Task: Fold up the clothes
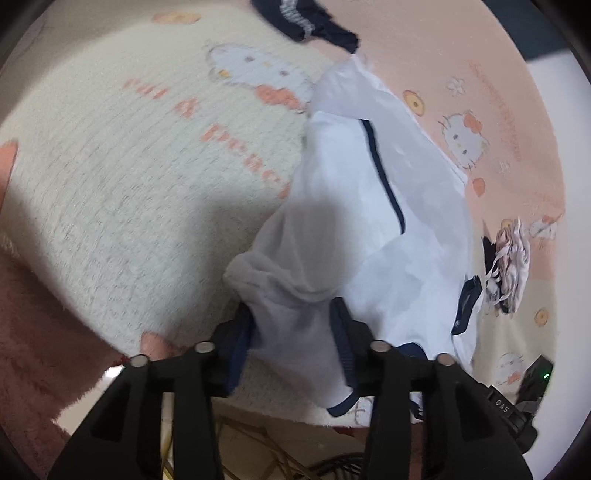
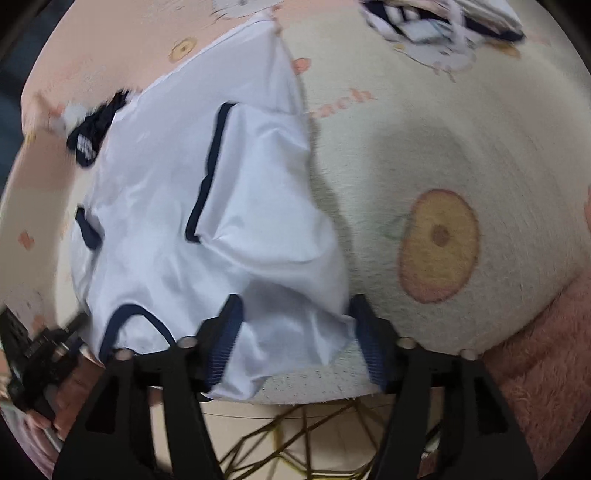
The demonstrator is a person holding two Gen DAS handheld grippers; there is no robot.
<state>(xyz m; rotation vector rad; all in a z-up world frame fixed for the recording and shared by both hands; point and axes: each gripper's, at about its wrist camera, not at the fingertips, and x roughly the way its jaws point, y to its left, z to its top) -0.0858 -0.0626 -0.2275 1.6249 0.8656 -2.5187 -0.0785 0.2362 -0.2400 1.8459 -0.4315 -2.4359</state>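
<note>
A white garment with navy trim (image 1: 369, 221) lies on a cartoon-print blanket (image 1: 129, 166). In the left wrist view its near end is bunched between the fingers of my left gripper (image 1: 293, 332), which stands open around the cloth. In the right wrist view the same white garment (image 2: 207, 206) lies flatter, and its near corner sits between the wide-apart fingers of my right gripper (image 2: 295, 332). The other gripper (image 2: 33, 350) shows at the lower left of that view.
A dark navy garment (image 1: 306, 22) lies at the far end of the blanket. A small heap of striped and patterned clothes (image 1: 506, 266) lies to the right, also at the top of the right wrist view (image 2: 443, 22). A pink fuzzy cover (image 2: 546, 350) borders the blanket.
</note>
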